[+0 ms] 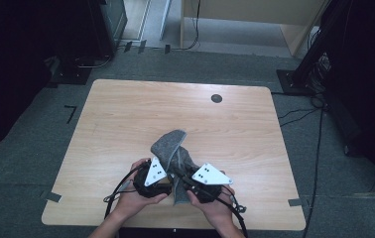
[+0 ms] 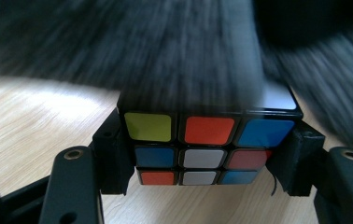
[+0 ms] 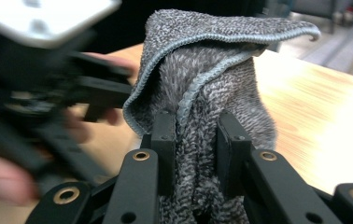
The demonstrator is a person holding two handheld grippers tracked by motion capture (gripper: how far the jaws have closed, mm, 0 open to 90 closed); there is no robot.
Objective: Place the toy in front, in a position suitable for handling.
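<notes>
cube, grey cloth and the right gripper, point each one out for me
cube (image 2: 209, 130), left gripper view: on the orange sticker in the middle of its top row.
grey cloth (image 3: 202, 84), right gripper view: on the bunched fabric above the jaws.
right gripper (image 3: 195, 140), right gripper view: midway between its fingertips, shut on the cloth.

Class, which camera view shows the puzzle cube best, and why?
The left gripper view: the puzzle cube sits close and sharp between the left claw's jaws, its coloured stickers facing the camera. In the high view and the right gripper view, the grey cloth covers that spot.
</notes>
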